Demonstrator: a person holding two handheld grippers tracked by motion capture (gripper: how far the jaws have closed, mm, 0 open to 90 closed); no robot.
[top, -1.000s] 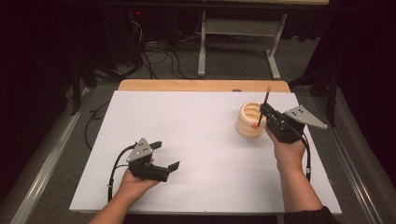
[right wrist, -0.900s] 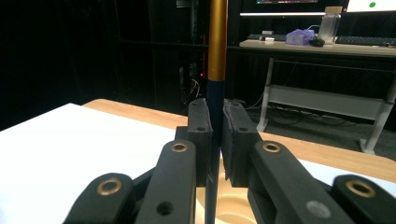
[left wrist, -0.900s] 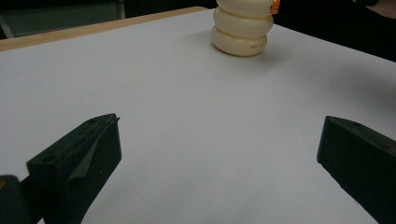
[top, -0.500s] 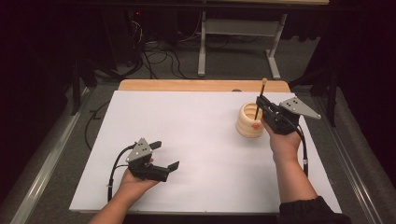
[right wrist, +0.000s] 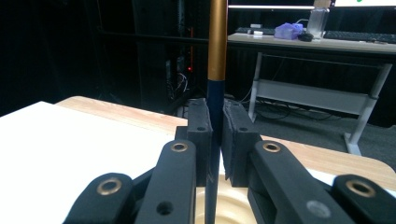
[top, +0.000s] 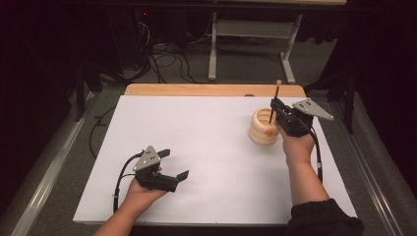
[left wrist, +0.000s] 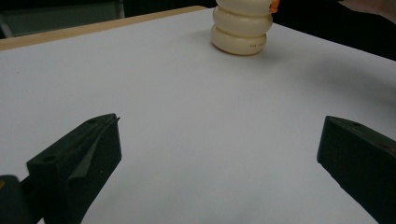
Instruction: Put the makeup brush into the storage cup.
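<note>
A cream ribbed holder (top: 262, 129) (left wrist: 241, 25) stands on the right side of the white table (top: 206, 147); an orange bit (top: 269, 132) shows on its side. My right gripper (top: 275, 109) (right wrist: 216, 135) hovers over the holder's rim, shut on a thin upright stick (top: 274, 101) (right wrist: 217, 60) with a dark lower shaft and a golden upper part. The stick's lower end reaches down into the holder's mouth (right wrist: 229, 205). My left gripper (top: 174, 164) (left wrist: 219, 163) rests at the near left of the table, its jaws wide open with nothing between them.
A wooden strip (top: 211, 89) borders the table's far edge. Beyond it stand a desk frame (top: 246, 34) and loose cables (top: 167, 59) on the floor. A metal rail (top: 49, 167) runs along the left side. Another desk (right wrist: 308, 44) with small items stands behind.
My right gripper has shifted slightly to the left with the stick, from beside the holder to over its rim. The left gripper has stayed put.
</note>
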